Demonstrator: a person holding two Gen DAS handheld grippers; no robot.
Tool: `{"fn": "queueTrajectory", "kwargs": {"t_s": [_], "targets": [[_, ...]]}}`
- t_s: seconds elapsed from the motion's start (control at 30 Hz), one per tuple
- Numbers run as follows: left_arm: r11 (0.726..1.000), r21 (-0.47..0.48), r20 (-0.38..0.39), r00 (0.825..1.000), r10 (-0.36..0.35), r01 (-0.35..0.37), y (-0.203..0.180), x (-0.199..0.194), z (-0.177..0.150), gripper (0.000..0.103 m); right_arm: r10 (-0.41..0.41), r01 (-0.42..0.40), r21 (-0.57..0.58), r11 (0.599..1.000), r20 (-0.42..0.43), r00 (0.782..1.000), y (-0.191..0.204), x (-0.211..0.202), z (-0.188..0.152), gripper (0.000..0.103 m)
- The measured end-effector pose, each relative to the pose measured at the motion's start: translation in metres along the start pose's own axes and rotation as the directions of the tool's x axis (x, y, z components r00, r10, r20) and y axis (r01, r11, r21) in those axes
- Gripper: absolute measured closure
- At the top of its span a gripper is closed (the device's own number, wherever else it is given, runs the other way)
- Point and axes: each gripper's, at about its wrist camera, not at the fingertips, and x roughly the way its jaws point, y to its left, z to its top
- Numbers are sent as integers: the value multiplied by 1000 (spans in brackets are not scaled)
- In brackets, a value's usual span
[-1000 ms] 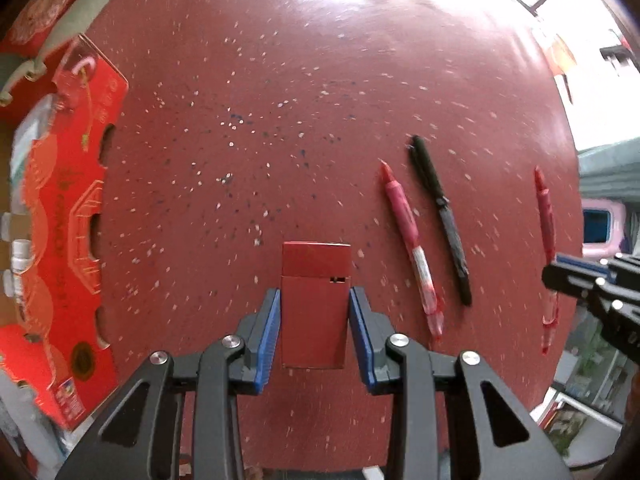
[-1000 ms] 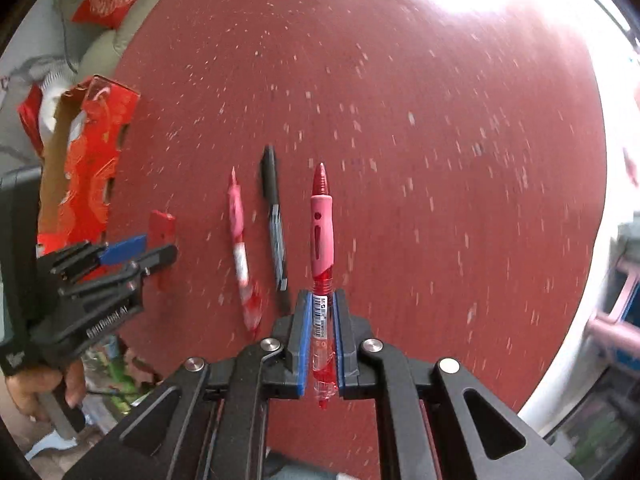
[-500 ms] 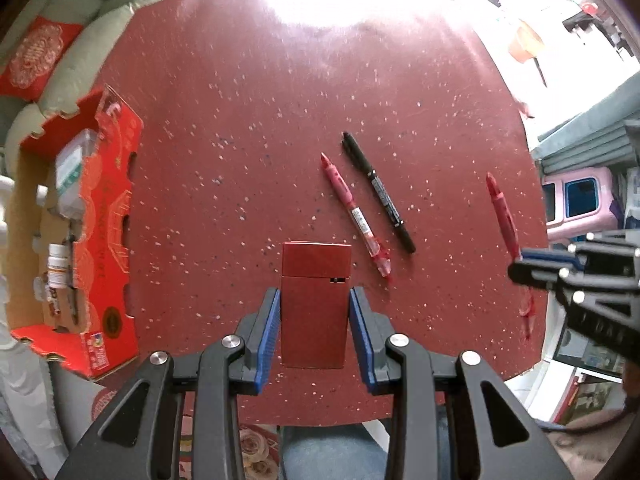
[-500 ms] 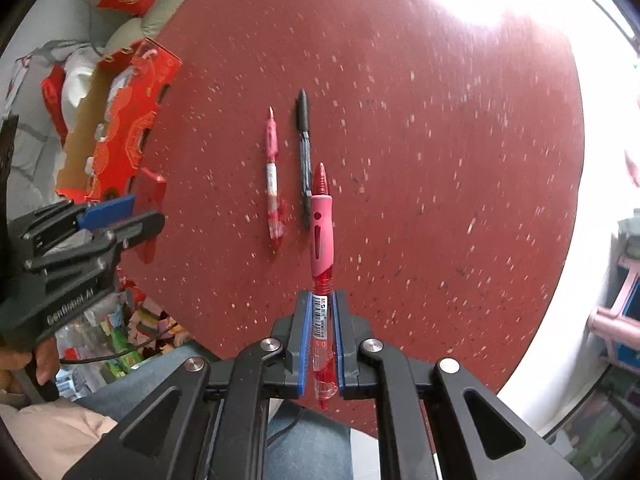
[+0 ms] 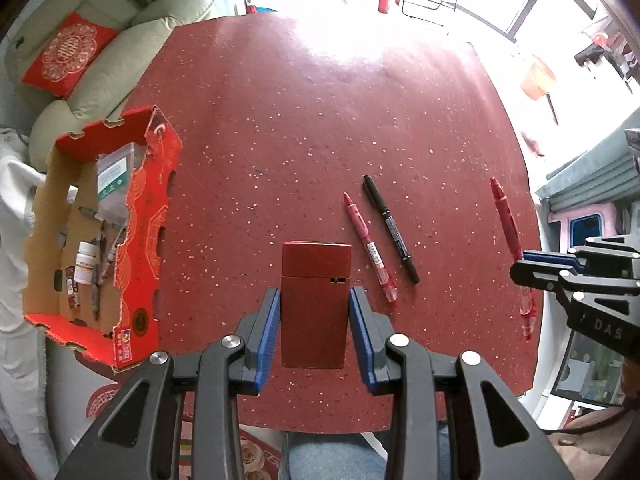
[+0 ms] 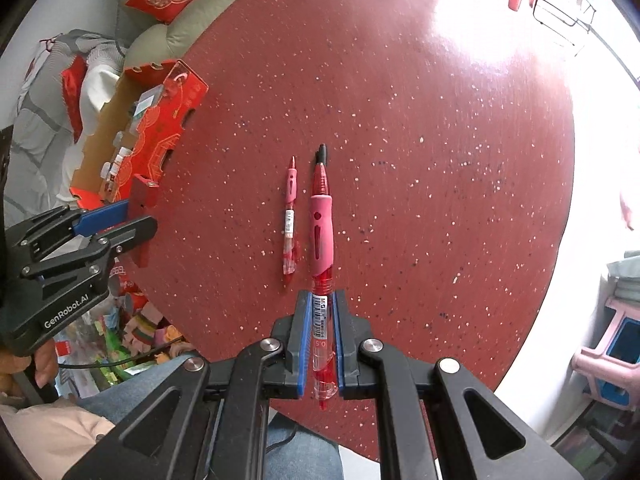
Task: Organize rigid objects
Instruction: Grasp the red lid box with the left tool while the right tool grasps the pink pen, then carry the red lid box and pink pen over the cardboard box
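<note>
My left gripper (image 5: 315,294) is shut on a small dark red case (image 5: 314,308), held above the round red speckled table (image 5: 320,120). My right gripper (image 6: 320,304) is shut on a red gel pen (image 6: 322,224), its tip pointing away from me. That gripper (image 5: 528,266) and its pen (image 5: 506,216) also show at the right of the left wrist view. A second red pen (image 5: 368,246) and a black pen (image 5: 390,226) lie side by side on the table. In the right wrist view the held pen hides most of the black pen (image 6: 322,152).
A red cardboard tray box (image 5: 148,216) with small bottles and pens inside stands at the table's left edge. Behind it is a green sofa (image 5: 160,28) with a red cushion (image 5: 68,54). A person's jeans (image 6: 304,452) show below the table edge. A pink stool (image 5: 580,220) stands on the right.
Both grippers have risen from the table with the case and the pen still gripped. The table looks smaller, and its edges, the tray box and the room now show.
</note>
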Motion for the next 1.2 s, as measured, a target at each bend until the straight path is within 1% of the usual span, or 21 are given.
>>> {"fn": "queueTrajectory", "kwargs": {"t_s": [0.13,0.37,0.53,0.63,0.77,0.87,0.93,1.07,1.2], "targets": [[1000,-22,6,1000,8,-8,9,-3,-5,66,4,-4,-11,1000,-6,1000,5,3,1,92],[996,-84,25,1000,15,-13,40,-9,-11,66,0,0,-43,999,-10,1000,26,8,8,92],[987,-156,55,998,41,-32,78,-17,-11,66,-11,10,-73,997,-10,1000,50,12,23,92],[975,-220,77,996,50,-32,110,-23,-11,66,-16,15,-94,995,-7,1000,70,16,38,92],[959,-284,89,995,52,-25,154,-25,-11,66,-18,18,-137,990,-3,1000,108,20,62,92],[953,-300,99,992,75,-42,186,-26,-10,66,-5,5,-173,985,5,1000,144,22,83,92],[945,-323,102,990,92,-55,208,-26,-9,66,-1,4,-211,977,11,1000,172,24,97,92],[920,-384,95,988,120,-75,255,-22,-11,66,13,-10,-291,957,7,1000,227,34,121,92],[900,-424,69,987,147,-104,292,-13,-15,66,26,-28,-366,930,-9,1000,277,48,138,92]]}}
